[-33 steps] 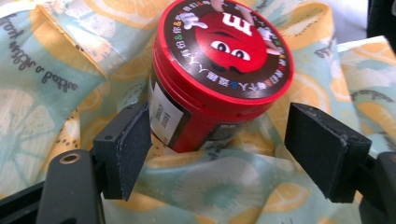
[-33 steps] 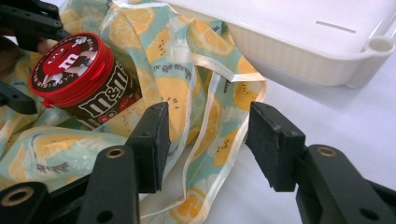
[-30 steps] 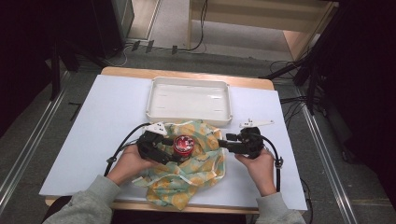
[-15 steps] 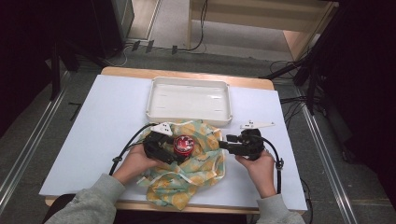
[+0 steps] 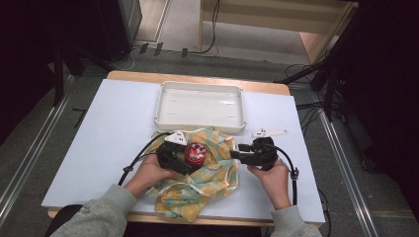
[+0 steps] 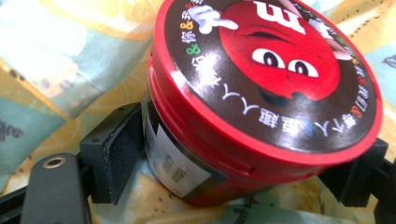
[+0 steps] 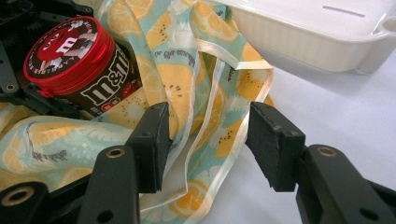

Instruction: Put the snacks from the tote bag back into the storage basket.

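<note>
M&M's tub [image 5: 195, 152], red lid on, sits on the fruit-print cloth [image 5: 212, 177] near the front-middle of the tabletop [image 5: 108, 128]. Seen in the left gripper view, the tub [image 6: 261, 98] stands between the jaws of the left gripper [image 6: 233, 161]; the left pad [image 6: 122, 149] is close to the tub's label side w/ a thin gap, the other pad is mostly hidden under the lid rim. Jaws have just been opening w/ the tub between them, so I read the grip as let go or nearly so, tub resting on the cloth.

Right gripper [image 7: 208, 140] is spread partway, straddling the cloth's pale hem [image 7: 205, 135] at its right edge; the left pad touches fabric, the right one stands clear, so no pinch yet.

Progress, as a judgement: tub looks placed on the cloth = done. Left: L gripper backs off the tub; R gripper takes the hem, prob. to fold or wrap the cloth over the tub. Cloth is rumpled, not closed round the tub. White tray [image 5: 200, 104] behind the cloth is empty, so if the tub or bundle goes there, that's not done.

Count: 1 tub, 1 cloth, 1 tray, 2 grippers, 2 hands (left hand [image 5: 148, 173], right hand [image 5: 269, 173]). Loose white bracket-like piece [image 5: 269, 133] on the tabletop just beyond the right gripper: 1.
</note>
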Motion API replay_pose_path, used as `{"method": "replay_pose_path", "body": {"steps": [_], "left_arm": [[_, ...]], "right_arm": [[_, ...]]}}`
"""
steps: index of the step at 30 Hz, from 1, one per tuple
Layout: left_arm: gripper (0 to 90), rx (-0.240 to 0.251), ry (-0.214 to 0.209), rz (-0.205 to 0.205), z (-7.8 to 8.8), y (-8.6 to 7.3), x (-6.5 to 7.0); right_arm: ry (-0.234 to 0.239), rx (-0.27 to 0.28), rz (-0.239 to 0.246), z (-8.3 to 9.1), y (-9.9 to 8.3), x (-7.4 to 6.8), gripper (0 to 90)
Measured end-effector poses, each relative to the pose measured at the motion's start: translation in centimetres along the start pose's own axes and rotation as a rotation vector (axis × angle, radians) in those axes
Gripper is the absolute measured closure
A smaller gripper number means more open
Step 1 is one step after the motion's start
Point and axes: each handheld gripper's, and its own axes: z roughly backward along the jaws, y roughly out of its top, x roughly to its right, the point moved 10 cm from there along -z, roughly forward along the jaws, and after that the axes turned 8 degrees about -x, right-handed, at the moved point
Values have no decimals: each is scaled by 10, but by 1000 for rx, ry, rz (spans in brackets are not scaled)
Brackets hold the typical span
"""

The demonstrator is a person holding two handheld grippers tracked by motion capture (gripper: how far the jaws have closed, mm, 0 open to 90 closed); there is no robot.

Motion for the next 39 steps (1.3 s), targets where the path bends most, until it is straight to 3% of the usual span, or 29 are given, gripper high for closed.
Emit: {"method": "replay_pose_path", "body": {"steps": [12,18,21,24,28,33,39], "left_arm": [[187,4,43,-33,-5,4,-2],[205,11,62,-24,-4,5,-2],[241,36,85,-39,2,9,-3],[257,46,63,-16,4,10,-4],[259,24,76,-29,4,9,-3],[260,9,69,-15,5,10,-3],[260,21,64,0,11,13,-1]], "right_arm": [[9,-11,7,-6,-1,-4,499],[10,-8,6,-5,-1,-4,498],[14,-6,3,-5,0,-4,498],[16,-6,2,-5,0,-4,497],[18,-4,5,-5,0,-5,497],[21,-3,6,-5,0,-5,497],[24,-3,8,-5,0,-6,497]]}}
